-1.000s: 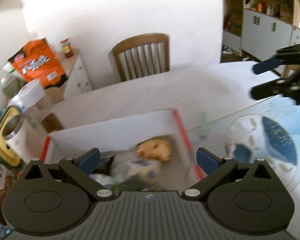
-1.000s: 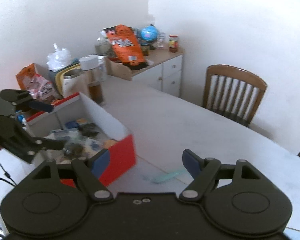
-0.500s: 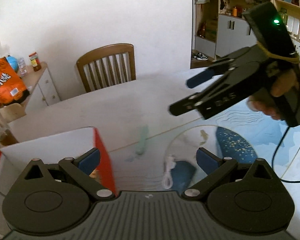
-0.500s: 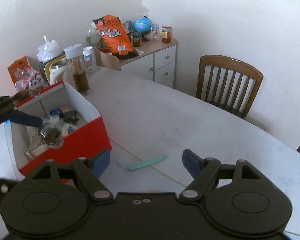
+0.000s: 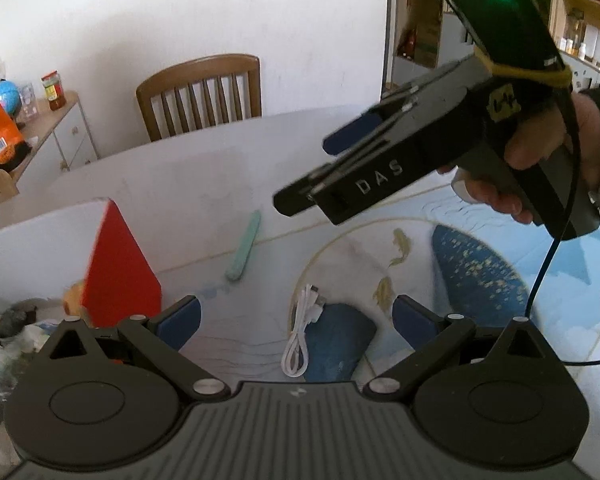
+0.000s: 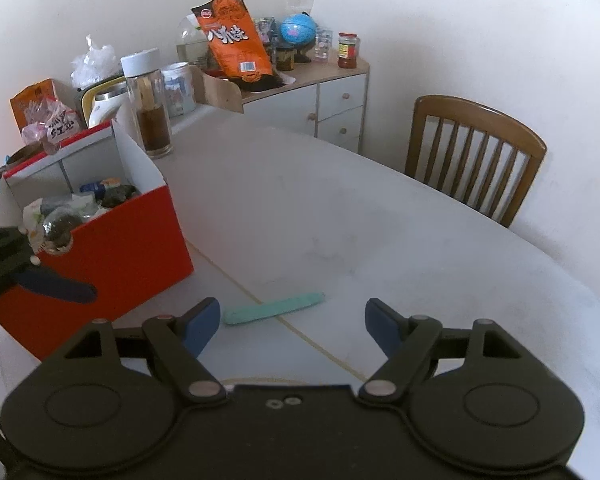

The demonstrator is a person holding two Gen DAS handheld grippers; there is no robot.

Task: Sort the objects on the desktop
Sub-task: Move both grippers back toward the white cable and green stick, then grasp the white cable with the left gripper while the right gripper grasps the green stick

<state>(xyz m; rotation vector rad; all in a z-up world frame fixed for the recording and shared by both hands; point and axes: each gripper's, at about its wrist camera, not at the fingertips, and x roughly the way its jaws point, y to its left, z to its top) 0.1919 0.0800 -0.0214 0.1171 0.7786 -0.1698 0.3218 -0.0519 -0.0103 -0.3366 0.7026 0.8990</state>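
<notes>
The red cardboard box (image 6: pixel 100 248) is cut off at the frame's left edge, and the bundled packets and dark lumps filling it blur together, too muddled to name. Just beside its corner, a flat mint-green strip (image 6: pixel 274 307) lies on the white table (image 6: pixel 340 220), apart from both grippers. The left gripper (image 5: pixel 296 320) hangs wide and empty above a coiled white cable (image 5: pixel 302 332); the right gripper (image 6: pixel 292 322) stands equally wide, holding nothing.
</notes>
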